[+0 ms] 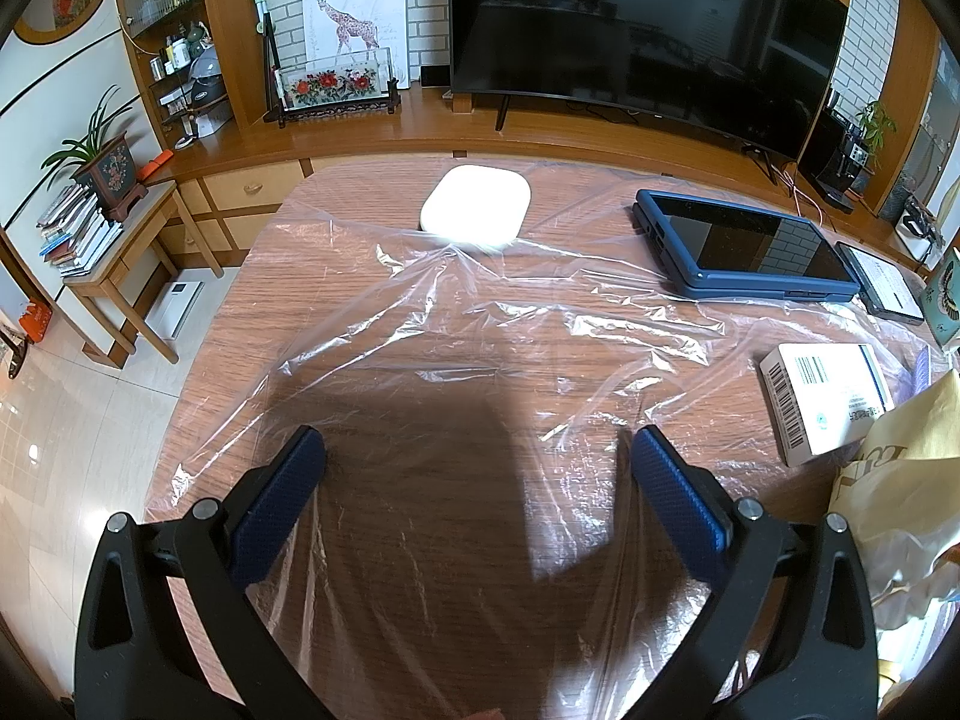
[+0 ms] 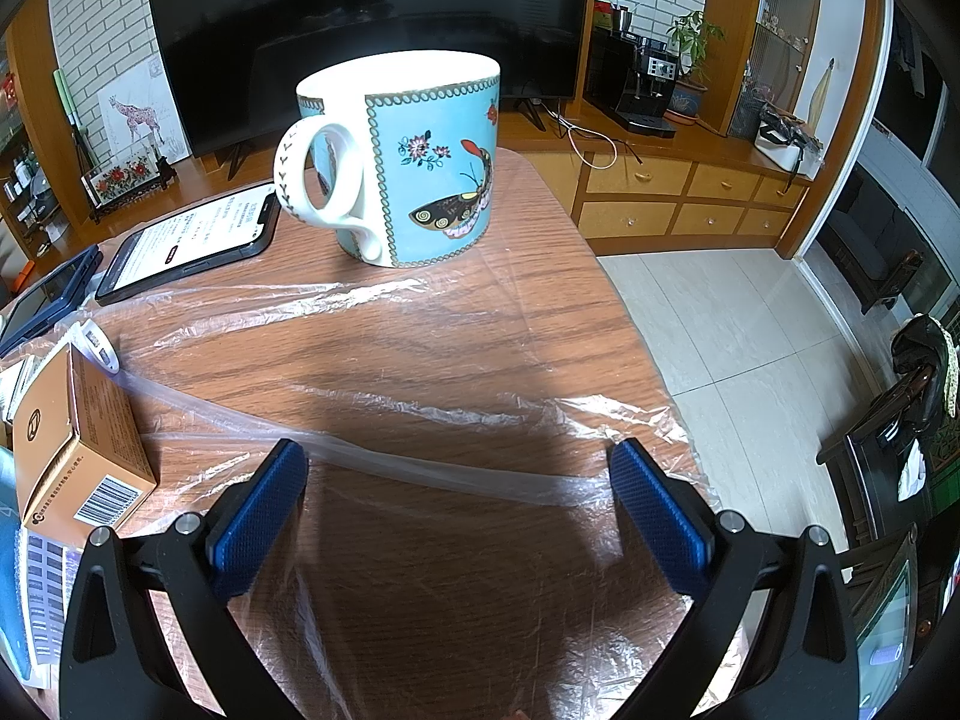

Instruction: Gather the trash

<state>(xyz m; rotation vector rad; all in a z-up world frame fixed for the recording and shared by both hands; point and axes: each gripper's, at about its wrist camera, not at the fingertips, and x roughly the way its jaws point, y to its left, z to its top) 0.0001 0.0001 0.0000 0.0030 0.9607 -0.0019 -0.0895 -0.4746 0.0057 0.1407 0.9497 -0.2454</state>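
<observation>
A clear plastic bag lies spread flat and crinkled over the wooden table; it also shows in the right wrist view. My left gripper is open and empty, just above the bag's near part. My right gripper is open and empty, over the bag's right edge near the table's right side. A white barcode box and a cream paper bag lie at the right in the left view. An orange box lies at the left in the right view.
A white square lid or dish, a blue-cased tablet and a phone rest on the table. A blue butterfly mug stands at the far right end. A TV stands behind. Tiled floor lies beyond the table edge.
</observation>
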